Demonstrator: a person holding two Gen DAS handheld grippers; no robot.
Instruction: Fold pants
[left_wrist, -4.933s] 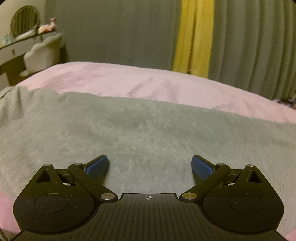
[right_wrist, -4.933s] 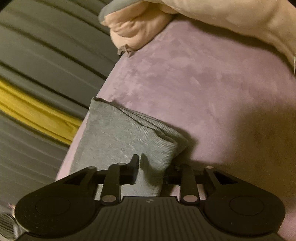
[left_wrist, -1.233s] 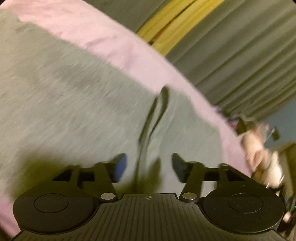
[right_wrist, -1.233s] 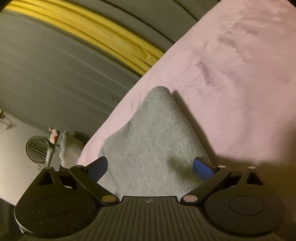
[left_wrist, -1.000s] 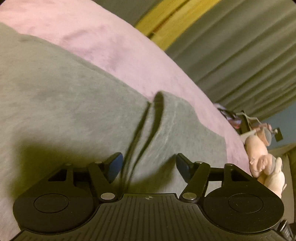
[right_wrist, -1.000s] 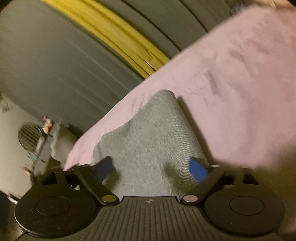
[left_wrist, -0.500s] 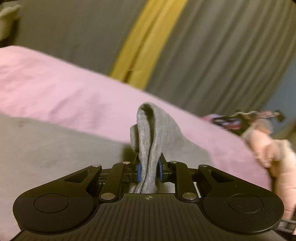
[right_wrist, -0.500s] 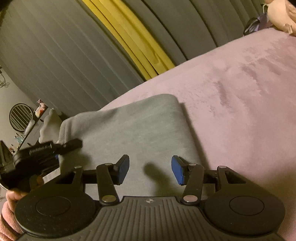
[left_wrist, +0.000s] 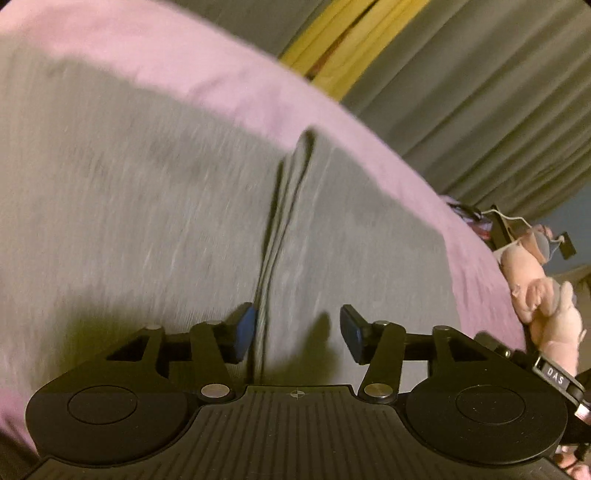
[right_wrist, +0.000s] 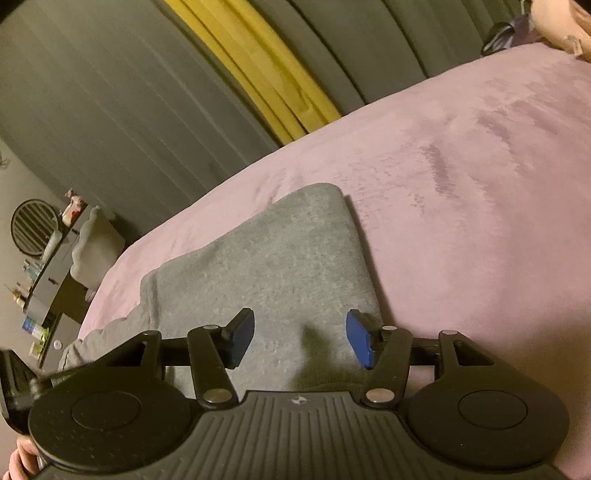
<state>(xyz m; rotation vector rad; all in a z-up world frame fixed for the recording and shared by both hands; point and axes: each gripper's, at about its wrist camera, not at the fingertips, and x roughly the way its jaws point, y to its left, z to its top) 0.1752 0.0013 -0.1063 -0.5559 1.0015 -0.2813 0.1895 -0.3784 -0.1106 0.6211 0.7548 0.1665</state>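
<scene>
The grey pants (left_wrist: 147, 206) lie on the pink bed (left_wrist: 192, 62), with a dark fold line (left_wrist: 284, 192) running up the middle of the left wrist view. My left gripper (left_wrist: 297, 330) is open just above the cloth, its left pad beside the fold line. In the right wrist view the pants (right_wrist: 273, 266) show a folded, rounded corner. My right gripper (right_wrist: 299, 338) is open and empty over that folded part, near its right edge.
Grey curtains with a yellow strip (right_wrist: 258, 77) hang behind the bed. A pink plush toy (left_wrist: 546, 299) lies at the bed's right end. A dresser with a round mirror (right_wrist: 35, 227) stands at the far left. The pink blanket (right_wrist: 480, 184) spreads right of the pants.
My left gripper held a pinched fold of the pants half a second ago; it has opened and the cloth lies flat again. My right gripper has opened a little wider.
</scene>
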